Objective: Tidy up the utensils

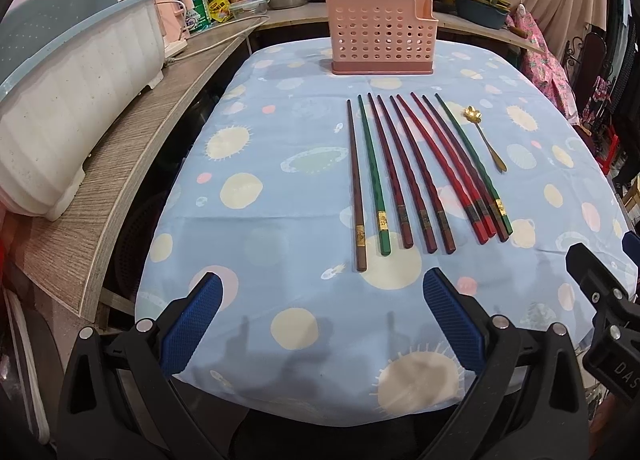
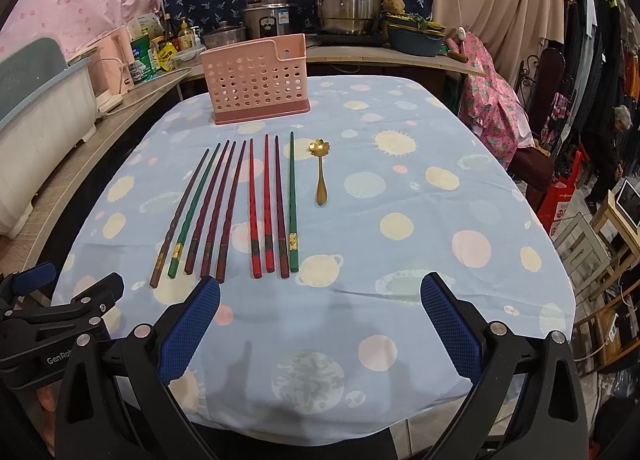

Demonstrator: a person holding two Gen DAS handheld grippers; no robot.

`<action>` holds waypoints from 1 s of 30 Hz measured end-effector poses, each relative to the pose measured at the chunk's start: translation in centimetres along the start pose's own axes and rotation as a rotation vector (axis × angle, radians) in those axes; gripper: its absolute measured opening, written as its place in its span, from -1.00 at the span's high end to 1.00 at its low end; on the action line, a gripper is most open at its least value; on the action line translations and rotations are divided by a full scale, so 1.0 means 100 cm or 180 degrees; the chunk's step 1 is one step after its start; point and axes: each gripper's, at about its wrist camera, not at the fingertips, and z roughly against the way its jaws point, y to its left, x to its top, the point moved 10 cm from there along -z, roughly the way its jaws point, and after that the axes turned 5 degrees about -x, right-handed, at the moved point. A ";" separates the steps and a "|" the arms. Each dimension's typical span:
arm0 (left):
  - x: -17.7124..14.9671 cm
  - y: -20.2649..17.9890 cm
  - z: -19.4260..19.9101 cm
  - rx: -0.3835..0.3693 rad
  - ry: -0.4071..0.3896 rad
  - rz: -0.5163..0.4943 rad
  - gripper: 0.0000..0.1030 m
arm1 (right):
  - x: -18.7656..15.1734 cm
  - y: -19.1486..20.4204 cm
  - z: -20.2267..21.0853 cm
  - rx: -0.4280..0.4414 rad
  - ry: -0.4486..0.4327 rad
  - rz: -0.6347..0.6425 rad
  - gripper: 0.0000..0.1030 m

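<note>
I hold my left claw (image 1: 322, 286) low over the near edge of the table (image 1: 280, 188), and its two blue fingers (image 1: 192, 324) are wide apart with nothing between them. My right claw (image 2: 320, 288) is just beside it, also low over the near edge, and its blue fingers (image 2: 450, 324) are wide apart and empty too. In front of me nine chopsticks (image 1: 404, 176) lie flat on the blue cloth with pale spots, side by side, with their thin tips pointing away from me. Some are dark red, some bright red, two are green and one is brown. From my right claw's view, five chopsticks sit together on the left and four on the right, with a small gap between the groups. A little gold spoon (image 2: 320, 172) with a flower-shaped bowl lies just right of the last green chopstick (image 2: 293, 204), not touching it. Behind them all, at the far end of the table, a pink basket (image 2: 256, 80) with round holes stands upright.
</note>
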 end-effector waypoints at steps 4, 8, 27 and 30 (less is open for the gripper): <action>0.002 0.000 -0.001 -0.0001 0.0016 0.0010 -0.86 | 0.000 0.000 -0.001 -0.0001 0.0010 -0.0009 -0.87; 0.003 0.001 -0.002 -0.0002 0.0012 0.0008 -0.86 | 0.002 -0.001 -0.001 -0.0001 0.0009 -0.0012 -0.87; 0.003 -0.001 -0.005 -0.0035 0.0030 0.0015 -0.86 | 0.000 0.002 -0.002 -0.0010 0.0035 0.0016 -0.87; 0.003 -0.001 -0.005 -0.0034 0.0028 0.0014 -0.86 | 0.000 0.003 -0.002 -0.0010 0.0034 0.0017 -0.87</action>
